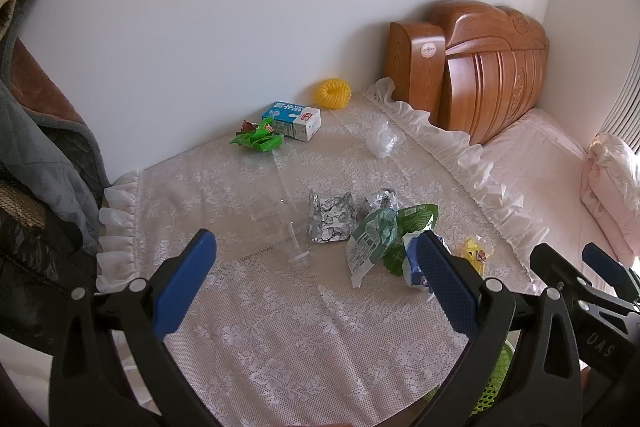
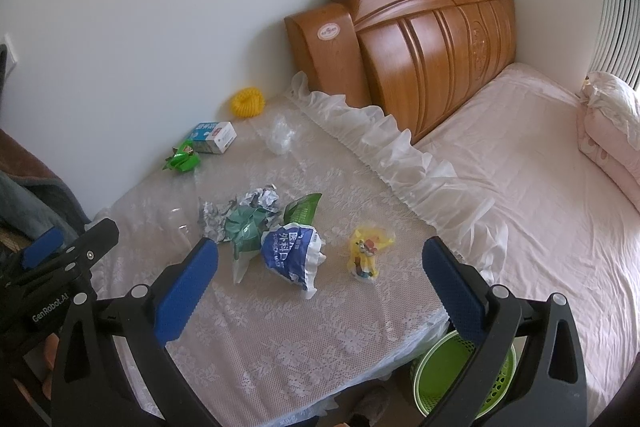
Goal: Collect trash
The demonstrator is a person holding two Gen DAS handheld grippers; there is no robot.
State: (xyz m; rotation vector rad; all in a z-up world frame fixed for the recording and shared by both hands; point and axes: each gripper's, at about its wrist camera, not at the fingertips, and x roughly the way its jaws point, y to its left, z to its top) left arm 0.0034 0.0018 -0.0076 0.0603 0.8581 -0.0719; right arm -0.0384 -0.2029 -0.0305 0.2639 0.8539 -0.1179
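Trash lies on a lace-covered table [image 1: 280, 327]. A clear plastic cup [image 1: 280, 227] lies on its side between my open, empty left gripper [image 1: 316, 255] fingers' line of sight. Beside it are crumpled foil [image 1: 332, 219], a green-white wrapper [image 1: 376, 239], a blue mask packet [image 2: 292, 255] and a yellow toy wrapper [image 2: 366, 251]. Further back are a green wrapper [image 1: 258, 139], a blue milk carton [image 1: 292, 119], a clear crumpled plastic [image 1: 382, 139] and a yellow foam net [image 1: 332, 93]. My right gripper [image 2: 320, 263] is open and empty above the mask packet.
A green mesh bin [image 2: 460, 375] stands on the floor between table and bed. The pink bed [image 2: 540, 207] with a wooden headboard [image 2: 420, 39] is at the right. Clothes [image 1: 36, 147] hang at the left. A white wall is behind the table.
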